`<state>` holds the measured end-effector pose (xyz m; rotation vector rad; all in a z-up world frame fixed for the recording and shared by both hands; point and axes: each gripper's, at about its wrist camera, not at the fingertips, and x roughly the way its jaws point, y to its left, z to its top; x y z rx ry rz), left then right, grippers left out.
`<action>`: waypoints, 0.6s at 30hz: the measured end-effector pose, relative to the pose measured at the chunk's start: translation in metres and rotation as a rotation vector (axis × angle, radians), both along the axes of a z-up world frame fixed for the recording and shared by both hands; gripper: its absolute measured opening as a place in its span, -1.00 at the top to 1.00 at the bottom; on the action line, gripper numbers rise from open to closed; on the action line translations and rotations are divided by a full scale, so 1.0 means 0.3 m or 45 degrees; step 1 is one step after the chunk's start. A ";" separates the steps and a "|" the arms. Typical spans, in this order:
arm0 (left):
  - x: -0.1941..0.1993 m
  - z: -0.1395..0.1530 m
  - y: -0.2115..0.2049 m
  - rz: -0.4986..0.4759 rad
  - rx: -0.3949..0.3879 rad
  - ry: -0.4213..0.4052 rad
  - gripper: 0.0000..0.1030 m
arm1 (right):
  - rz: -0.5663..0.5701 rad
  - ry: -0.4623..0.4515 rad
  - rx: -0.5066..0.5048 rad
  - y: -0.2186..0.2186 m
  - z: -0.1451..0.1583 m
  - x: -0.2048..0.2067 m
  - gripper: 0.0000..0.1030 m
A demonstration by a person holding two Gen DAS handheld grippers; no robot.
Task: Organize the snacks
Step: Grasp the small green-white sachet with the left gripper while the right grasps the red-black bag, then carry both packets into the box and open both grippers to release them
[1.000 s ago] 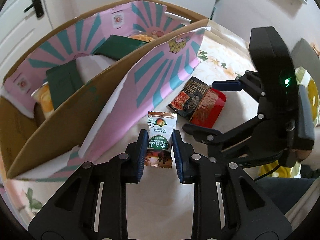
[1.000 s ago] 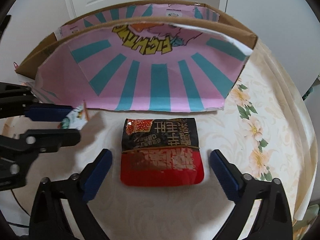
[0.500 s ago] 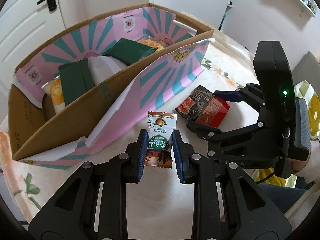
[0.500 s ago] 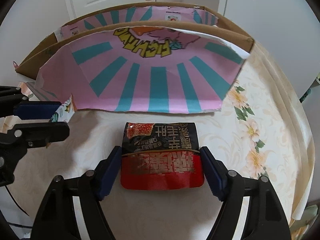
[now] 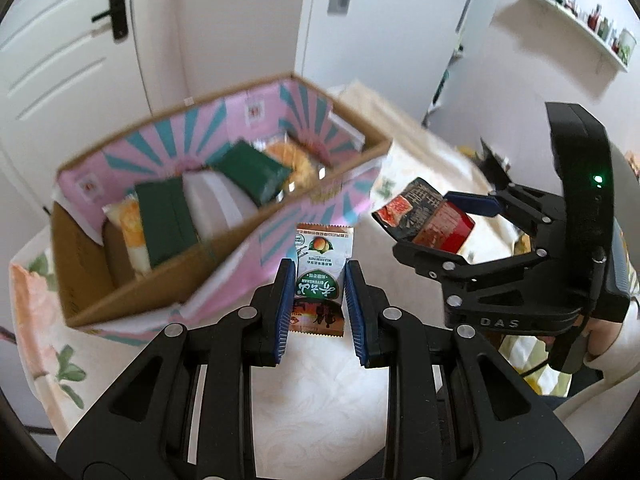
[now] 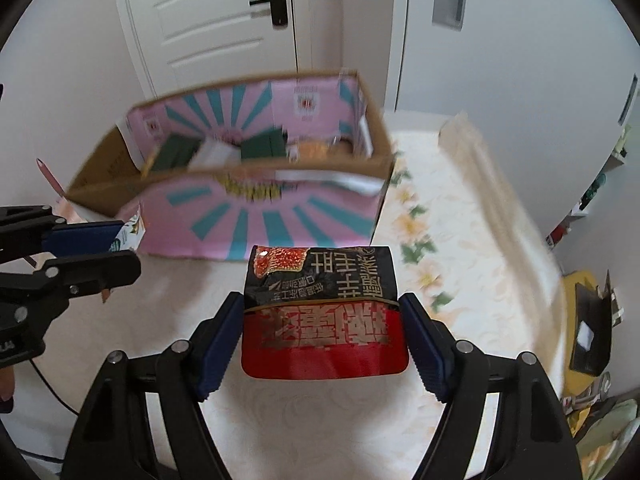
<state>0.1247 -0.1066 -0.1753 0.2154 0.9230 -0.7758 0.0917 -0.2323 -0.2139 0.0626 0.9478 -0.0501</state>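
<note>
- While I watch both wrist feeds, my left gripper (image 5: 316,304) has its blue-padded fingers (image 5: 282,308) clamped on a small snack sachet (image 5: 320,280), held upright above the surface (image 5: 320,400).
- That sachet is white at the top with a printed fruit, a green emblem across the middle and an orange-brown band at the bottom; its top edge is crimped.
- My right gripper (image 6: 324,344) has its fingers (image 6: 218,344) pressed against both sides of a larger snack pouch (image 6: 324,316), also lifted off the surface.
- This pouch is black on its far half with gold characters and a red food picture in one corner, and glossy red on the near half.
- Beyond both sits a cardboard box (image 6: 376,148) lined in pink with teal rays, blurred in both views.
- Inside the box lie dark green packets (image 5: 252,170), a white pack and orange-yellow snacks.
</note>
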 end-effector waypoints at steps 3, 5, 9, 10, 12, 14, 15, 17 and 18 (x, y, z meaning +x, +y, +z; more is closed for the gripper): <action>0.020 0.071 0.021 0.042 -0.050 -0.039 0.56 | 0.018 -0.046 -0.009 -0.004 0.087 -0.002 -0.42; 0.043 0.121 0.043 0.079 -0.074 -0.083 0.56 | 0.036 -0.076 -0.020 -0.018 0.128 0.007 -0.42; 0.107 0.185 0.078 0.129 -0.070 -0.160 0.56 | 0.071 -0.135 -0.018 0.005 0.217 0.044 -0.42; 0.130 0.192 0.086 0.142 -0.056 -0.168 0.56 | 0.080 -0.150 -0.009 0.012 0.231 0.056 -0.42; 0.172 0.195 0.103 0.167 -0.039 -0.174 0.56 | 0.097 -0.175 -0.005 0.026 0.258 0.082 -0.42; 0.229 0.183 0.121 0.188 -0.018 -0.147 0.56 | 0.114 -0.194 -0.002 0.045 0.280 0.111 -0.42; 0.258 0.172 0.127 0.199 -0.012 -0.138 0.56 | 0.120 -0.197 0.006 0.052 0.287 0.131 -0.42; 0.305 0.148 0.138 0.210 0.007 -0.115 0.56 | 0.124 -0.191 0.027 0.062 0.287 0.171 -0.42; 0.329 0.136 0.140 0.218 0.020 -0.107 0.56 | 0.122 -0.188 0.039 0.064 0.285 0.188 -0.42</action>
